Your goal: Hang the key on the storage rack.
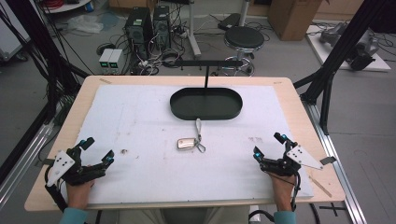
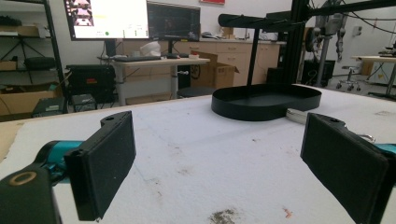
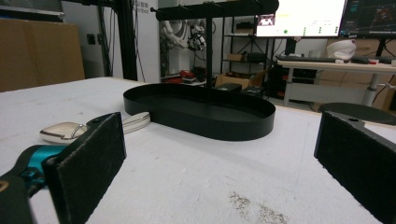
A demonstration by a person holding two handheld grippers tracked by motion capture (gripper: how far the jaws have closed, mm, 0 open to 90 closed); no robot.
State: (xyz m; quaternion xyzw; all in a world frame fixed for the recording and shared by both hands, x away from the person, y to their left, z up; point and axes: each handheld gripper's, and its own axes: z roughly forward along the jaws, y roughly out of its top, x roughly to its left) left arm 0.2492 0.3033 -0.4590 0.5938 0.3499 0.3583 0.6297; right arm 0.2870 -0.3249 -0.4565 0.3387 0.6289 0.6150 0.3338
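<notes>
Left gripper (image 1: pixel 96 148), lower left of the high view, and right gripper (image 1: pixel 269 144), lower right: both rest low over the white mat (image 1: pixel 140 116) with jaws spread wide and nothing between them. In each gripper view the two black pads stand far apart over bare mat.

Key fob (image 1: pixel 186 143), centre of the high view, roughly midway between the grippers and well apart from both: a small pale, rounded case lying flat, with a strap (image 1: pixel 199 129) and ring running from it toward the tray. It is judged light and rigid, with a smooth shell that may slip between flat pads; the limp strap will dangle. The short sides of the case look like the surest hold, or the strap where it rises off the mat.

Black oval tray (image 1: pixel 178 108), just beyond the fob, carries an upright post (image 1: pixel 206 77) with a crossbar (image 1: pixel 208 62). Nothing lies between either gripper and the fob; the tray rim close behind limits any forward overshoot.
</notes>
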